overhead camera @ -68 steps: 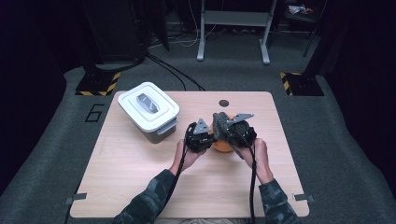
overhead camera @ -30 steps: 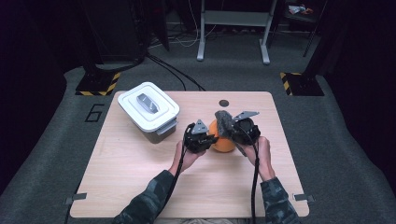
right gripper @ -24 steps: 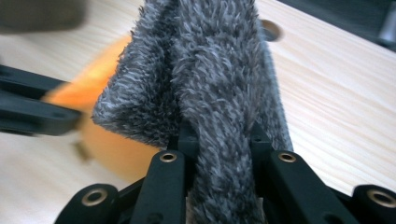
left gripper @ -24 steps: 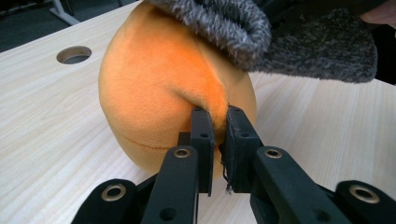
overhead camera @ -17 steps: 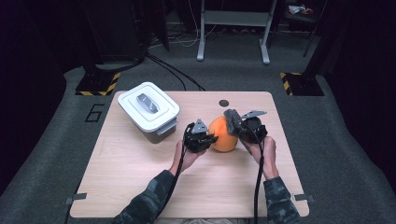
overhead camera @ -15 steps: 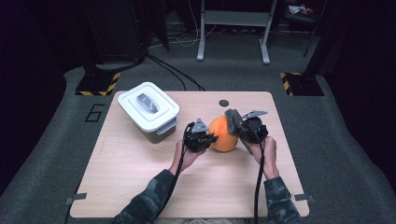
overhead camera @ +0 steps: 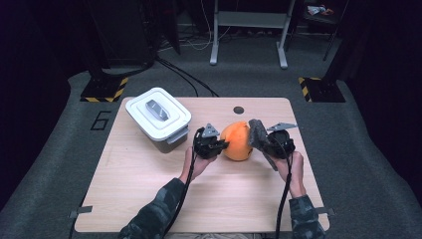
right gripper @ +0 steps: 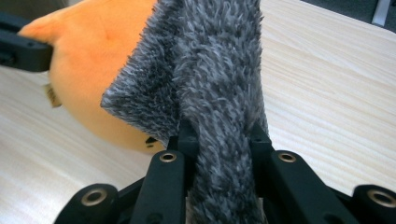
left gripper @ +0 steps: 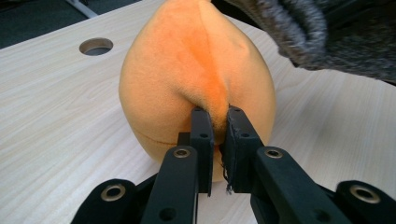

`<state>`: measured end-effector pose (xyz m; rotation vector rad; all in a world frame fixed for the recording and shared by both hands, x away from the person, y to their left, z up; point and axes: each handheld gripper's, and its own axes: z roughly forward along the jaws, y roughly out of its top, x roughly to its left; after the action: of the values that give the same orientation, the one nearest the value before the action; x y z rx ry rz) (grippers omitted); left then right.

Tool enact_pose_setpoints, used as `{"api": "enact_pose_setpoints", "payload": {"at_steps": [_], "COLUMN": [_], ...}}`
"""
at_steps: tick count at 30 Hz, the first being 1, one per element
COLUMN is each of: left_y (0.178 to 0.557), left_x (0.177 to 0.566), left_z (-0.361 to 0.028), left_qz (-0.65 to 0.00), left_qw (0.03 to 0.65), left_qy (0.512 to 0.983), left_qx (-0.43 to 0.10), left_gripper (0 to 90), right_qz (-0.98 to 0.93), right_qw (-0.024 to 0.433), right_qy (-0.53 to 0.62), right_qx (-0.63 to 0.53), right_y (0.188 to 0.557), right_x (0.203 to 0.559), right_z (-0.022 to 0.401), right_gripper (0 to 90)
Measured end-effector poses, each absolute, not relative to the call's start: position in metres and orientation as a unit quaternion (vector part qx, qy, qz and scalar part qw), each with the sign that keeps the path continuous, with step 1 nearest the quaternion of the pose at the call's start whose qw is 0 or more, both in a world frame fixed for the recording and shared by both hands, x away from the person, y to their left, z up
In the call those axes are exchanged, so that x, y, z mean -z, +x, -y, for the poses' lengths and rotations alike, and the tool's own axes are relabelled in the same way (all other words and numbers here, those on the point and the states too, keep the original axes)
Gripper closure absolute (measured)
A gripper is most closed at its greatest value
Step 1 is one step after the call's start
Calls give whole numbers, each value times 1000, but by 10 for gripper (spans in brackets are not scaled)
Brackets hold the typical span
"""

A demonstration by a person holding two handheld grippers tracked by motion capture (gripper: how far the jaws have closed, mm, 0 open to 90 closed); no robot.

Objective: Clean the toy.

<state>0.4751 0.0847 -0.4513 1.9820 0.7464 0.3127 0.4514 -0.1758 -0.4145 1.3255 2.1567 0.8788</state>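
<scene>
An orange plush ball [overhead camera: 237,141] stands on the wooden table [overhead camera: 149,199] at its middle. My left gripper [overhead camera: 219,145] is at its left side, shut on a pinched fold of the orange plush [left gripper: 196,70]. To the ball's right, my right gripper [overhead camera: 260,139] is shut on a grey fuzzy cloth [overhead camera: 257,133]. That grey cloth [right gripper: 210,84] stands up between the jaws and hides most of the orange ball [right gripper: 98,51] behind it. A corner of the grey cloth [left gripper: 327,32] hangs above the ball in the left gripper view.
A white lidded box [overhead camera: 158,117] with a grey handle sits at the table's back left. A round cable hole [overhead camera: 238,110] lies behind the ball. Dark floor, table legs and yellow-black striped feet surround the table.
The right gripper has pulled the grey cloth off the orange ball and moved to the right. The ball now shows bare between the two grippers. The left gripper has kept its place.
</scene>
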Motion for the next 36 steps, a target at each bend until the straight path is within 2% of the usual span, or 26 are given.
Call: {"api": "enact_pose_setpoints", "payload": {"at_steps": [21, 36], "left_y": [480, 481], "left_x": [449, 448], "left_z": [-85, -83], "left_qz": [-310, -309], "left_qw": [469, 466], "left_qy": [816, 817], "left_qx": [-136, -140], "left_gripper": [831, 831], "right_qz": [-811, -839], "right_qw": [188, 124], "right_qy": [452, 409], "right_qx": [-322, -336], "right_y": [400, 361], "right_x": [437, 455], "right_z": [175, 154], "right_gripper": [746, 738]}}
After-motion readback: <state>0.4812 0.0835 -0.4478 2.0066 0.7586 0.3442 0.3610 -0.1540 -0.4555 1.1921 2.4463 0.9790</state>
